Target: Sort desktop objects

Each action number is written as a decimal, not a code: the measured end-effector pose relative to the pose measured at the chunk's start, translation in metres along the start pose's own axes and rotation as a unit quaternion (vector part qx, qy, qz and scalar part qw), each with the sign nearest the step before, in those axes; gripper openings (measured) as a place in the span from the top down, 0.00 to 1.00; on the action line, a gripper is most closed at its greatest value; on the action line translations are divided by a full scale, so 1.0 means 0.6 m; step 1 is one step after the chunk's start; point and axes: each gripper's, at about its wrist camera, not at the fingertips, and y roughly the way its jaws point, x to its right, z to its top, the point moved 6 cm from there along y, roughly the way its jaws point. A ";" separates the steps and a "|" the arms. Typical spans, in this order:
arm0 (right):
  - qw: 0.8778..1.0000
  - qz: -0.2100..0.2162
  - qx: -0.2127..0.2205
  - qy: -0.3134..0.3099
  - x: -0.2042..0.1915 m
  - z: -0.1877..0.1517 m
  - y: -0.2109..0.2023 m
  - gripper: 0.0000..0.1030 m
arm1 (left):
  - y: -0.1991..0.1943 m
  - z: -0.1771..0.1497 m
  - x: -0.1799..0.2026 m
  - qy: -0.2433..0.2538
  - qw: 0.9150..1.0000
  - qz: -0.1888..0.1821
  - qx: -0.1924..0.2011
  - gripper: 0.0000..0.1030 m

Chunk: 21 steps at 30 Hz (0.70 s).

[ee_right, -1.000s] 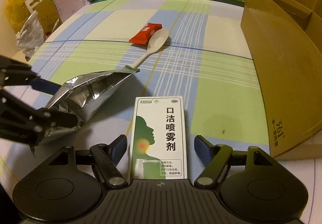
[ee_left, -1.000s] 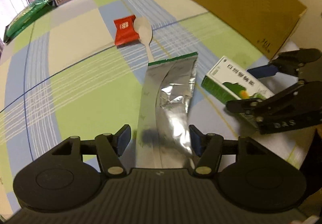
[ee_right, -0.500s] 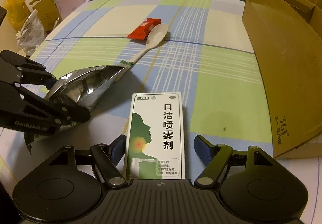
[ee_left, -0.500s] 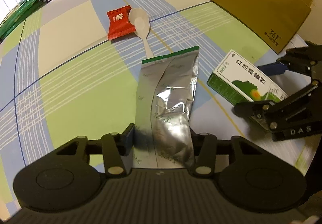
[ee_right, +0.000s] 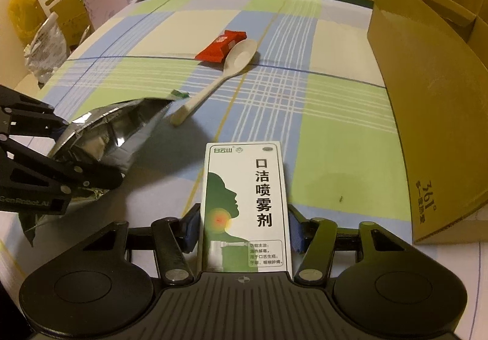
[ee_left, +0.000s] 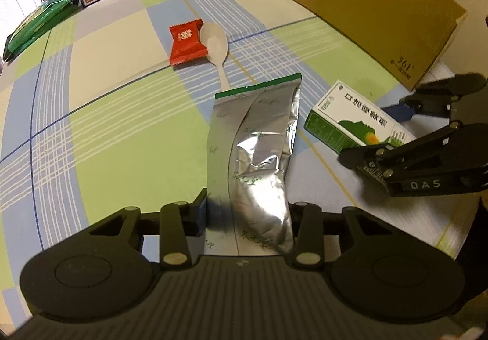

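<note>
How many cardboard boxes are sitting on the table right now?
1: the brown cardboard box at the table's right edge, beyond the right gripper. The small spray carton sits between that gripper's fingers. More may lie outside the views.

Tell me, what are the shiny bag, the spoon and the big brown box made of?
The shiny bag looks like crinkly metallic foil film: mirror-like and creased. The spoon seems smooth, pale plastic, maybe ceramic; its gloss leaves that open. The big brown box looks like matte cardboard, with folded flaps.
</note>
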 end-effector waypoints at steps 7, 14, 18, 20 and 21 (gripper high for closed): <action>0.999 -0.003 0.044 0.016 0.004 0.015 -0.022 0.49 | -0.021 0.002 -0.003 -0.010 1.000 0.004 0.006 0.65; 0.997 0.008 0.067 0.034 0.010 0.023 -0.039 0.49 | -0.042 0.011 0.006 -0.024 1.000 0.011 0.012 0.65; 0.995 0.006 0.085 0.050 0.014 0.020 -0.058 0.49 | -0.055 0.014 0.022 -0.032 0.999 0.013 0.018 0.65; 0.994 0.003 0.093 0.061 0.017 0.015 -0.069 0.49 | -0.063 0.015 0.029 -0.037 0.999 0.015 0.020 0.65; 0.993 0.000 0.097 0.065 0.018 0.012 -0.076 0.49 | -0.067 0.015 0.033 -0.039 0.999 0.016 0.021 0.65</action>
